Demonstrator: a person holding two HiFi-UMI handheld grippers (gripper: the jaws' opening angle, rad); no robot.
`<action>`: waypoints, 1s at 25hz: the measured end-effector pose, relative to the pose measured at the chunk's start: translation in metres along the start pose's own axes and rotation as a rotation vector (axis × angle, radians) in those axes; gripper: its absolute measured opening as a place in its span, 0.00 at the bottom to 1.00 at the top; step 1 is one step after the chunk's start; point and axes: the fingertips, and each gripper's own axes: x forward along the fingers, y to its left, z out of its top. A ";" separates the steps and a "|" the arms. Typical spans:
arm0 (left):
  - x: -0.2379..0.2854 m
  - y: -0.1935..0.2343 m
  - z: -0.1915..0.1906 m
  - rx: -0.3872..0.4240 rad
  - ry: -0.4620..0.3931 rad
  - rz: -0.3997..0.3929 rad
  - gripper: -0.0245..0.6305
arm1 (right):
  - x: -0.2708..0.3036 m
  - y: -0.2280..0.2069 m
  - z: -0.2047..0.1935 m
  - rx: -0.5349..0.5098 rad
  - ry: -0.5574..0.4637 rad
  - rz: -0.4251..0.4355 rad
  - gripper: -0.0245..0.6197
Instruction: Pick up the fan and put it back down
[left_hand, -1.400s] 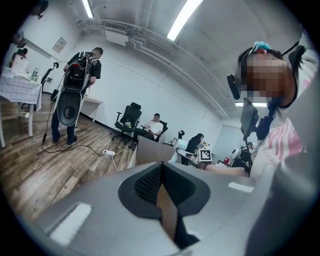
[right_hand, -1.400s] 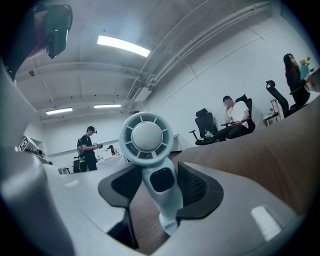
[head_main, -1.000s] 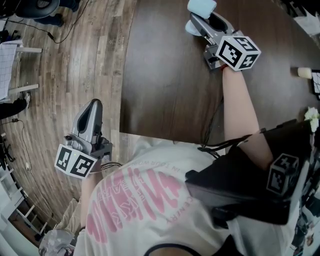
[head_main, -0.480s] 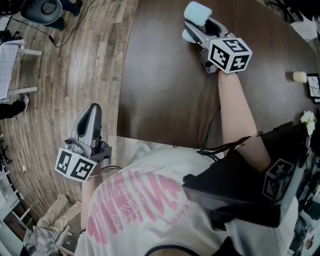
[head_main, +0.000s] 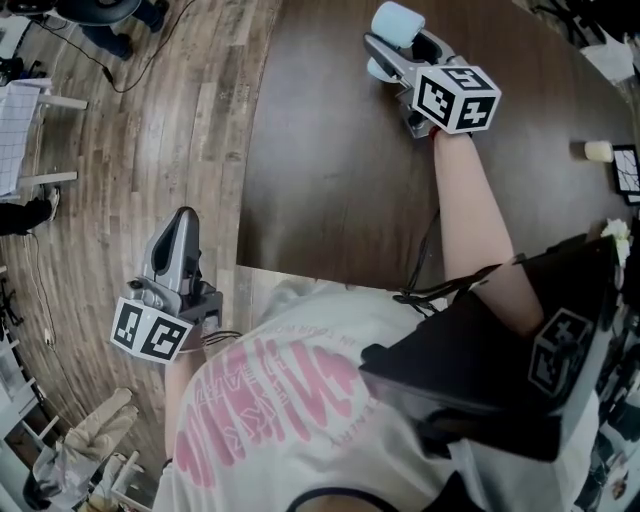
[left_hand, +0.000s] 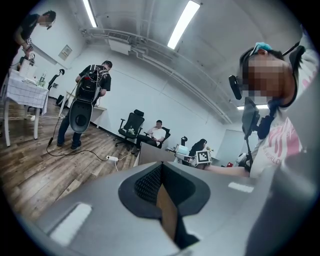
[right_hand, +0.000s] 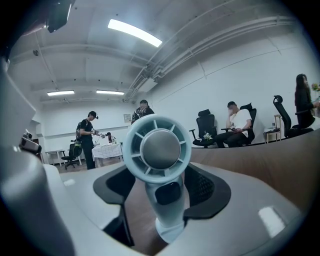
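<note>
A pale blue hand fan (head_main: 397, 20) stands upright on its base at the far side of the dark brown table (head_main: 330, 180). My right gripper (head_main: 402, 47) reaches level around its handle, and its jaws are opening. In the right gripper view the fan (right_hand: 159, 150) rises between the two pads, with a strip of table showing on either side of the handle. My left gripper (head_main: 183, 218) hangs off the table's left, over the wooden floor. Its jaws are shut with nothing in them, and in the left gripper view the pads (left_hand: 150, 185) meet along one seam.
A small cream cylinder (head_main: 598, 151) and a black-framed card (head_main: 628, 170) lie at the table's right edge. A cable (head_main: 120, 75) runs over the wooden floor on the left. Several people and office chairs (right_hand: 205, 125) stand far off.
The right gripper's jaws have spread apart from the fan's handle and the gripper has rolled slightly. The fan stays upright in place. The left gripper has kept still.
</note>
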 end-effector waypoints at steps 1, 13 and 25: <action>-0.003 0.001 0.001 0.000 -0.002 0.001 0.07 | 0.000 0.001 0.000 -0.001 0.001 -0.004 0.52; -0.060 0.029 0.014 0.003 -0.017 0.023 0.07 | -0.025 0.006 0.004 0.057 -0.014 -0.149 0.57; -0.057 0.016 0.019 0.026 -0.036 -0.071 0.07 | -0.072 0.028 0.027 0.056 -0.100 -0.172 0.42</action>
